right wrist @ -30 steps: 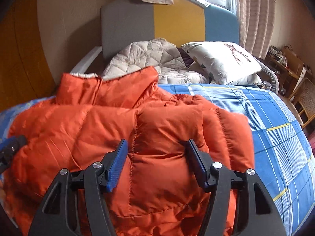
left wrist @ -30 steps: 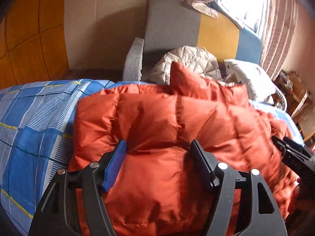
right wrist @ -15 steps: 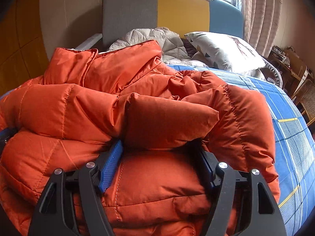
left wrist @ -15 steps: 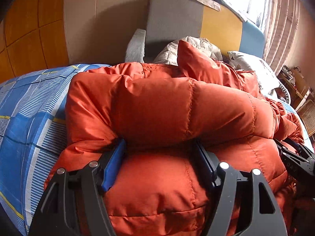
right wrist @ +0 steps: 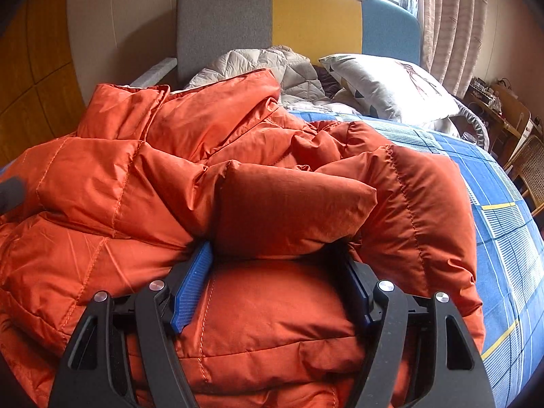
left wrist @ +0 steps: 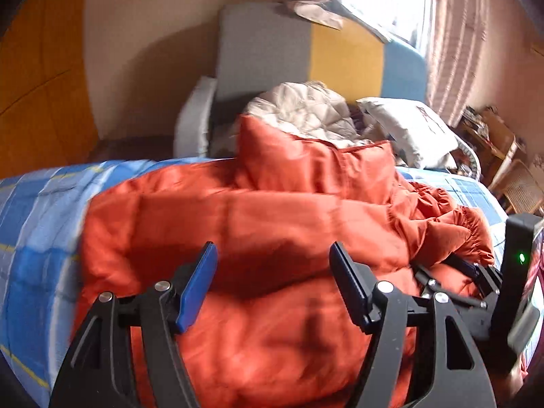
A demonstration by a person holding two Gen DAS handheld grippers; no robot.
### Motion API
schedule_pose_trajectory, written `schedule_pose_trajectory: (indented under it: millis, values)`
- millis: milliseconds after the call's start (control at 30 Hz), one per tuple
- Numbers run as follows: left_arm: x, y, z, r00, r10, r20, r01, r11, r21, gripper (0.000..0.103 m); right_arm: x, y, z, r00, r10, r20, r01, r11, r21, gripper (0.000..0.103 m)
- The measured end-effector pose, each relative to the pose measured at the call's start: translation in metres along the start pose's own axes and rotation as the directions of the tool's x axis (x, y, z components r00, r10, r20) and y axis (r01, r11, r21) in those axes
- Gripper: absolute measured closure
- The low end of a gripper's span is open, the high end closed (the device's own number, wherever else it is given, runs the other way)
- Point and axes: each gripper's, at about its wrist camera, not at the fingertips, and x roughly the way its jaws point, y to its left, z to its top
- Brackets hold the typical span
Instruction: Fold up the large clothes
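An orange puffer jacket (left wrist: 272, 224) lies bunched on the bed, its lower part doubled up over its body; it fills the right wrist view (right wrist: 292, 210) too. My left gripper (left wrist: 273, 258) is open, its fingers spread just above the jacket's near edge, holding nothing. My right gripper (right wrist: 275, 255) is open wide with a fold of the jacket bulging between its fingers; its fingertips are hidden under that fold. The right gripper also shows at the right edge of the left wrist view (left wrist: 459, 272).
The bed has a blue checked cover (right wrist: 503, 224). A white quilted blanket (right wrist: 265, 68) and a pillow (right wrist: 391, 85) lie by the grey, yellow and blue headboard (right wrist: 272, 20). A chair and cluttered furniture (right wrist: 523, 149) stand at the right.
The left gripper has drawn back and up, clear of the fold that lay between its fingers. The jacket's folded part has settled lower. The right gripper has barely moved.
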Motion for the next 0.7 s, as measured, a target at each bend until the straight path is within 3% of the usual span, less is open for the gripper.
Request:
schedule_pose_trajectory:
  millis: [167,400,533,700]
  values:
    - [0.035,-0.011,0.003,0.999,0.037,-0.037,-0.036,0.999,0.026,0.029,-0.001,-0.001,-0.002,1.000,0.006,0.004,-0.006,1.000,0.005,0.033]
    - [0.051,-0.006,-0.012,0.998,0.036,-0.054,-0.036,0.999,0.010,0.027,0.000,-0.001,-0.001,1.000,0.015,0.007,-0.015,1.000,0.009,0.032]
    - [0.049,-0.009,-0.009,0.997,0.046,-0.060,-0.045,0.999,0.018,0.027,0.000,-0.001,-0.001,1.000,0.015,0.006,-0.015,1.000,0.009,0.032]
    - [0.012,-0.005,-0.012,0.998,0.052,-0.026,-0.052,0.999,0.001,0.023,0.001,-0.001,-0.001,1.000,0.013,0.004,-0.013,1.000,0.008,0.032]
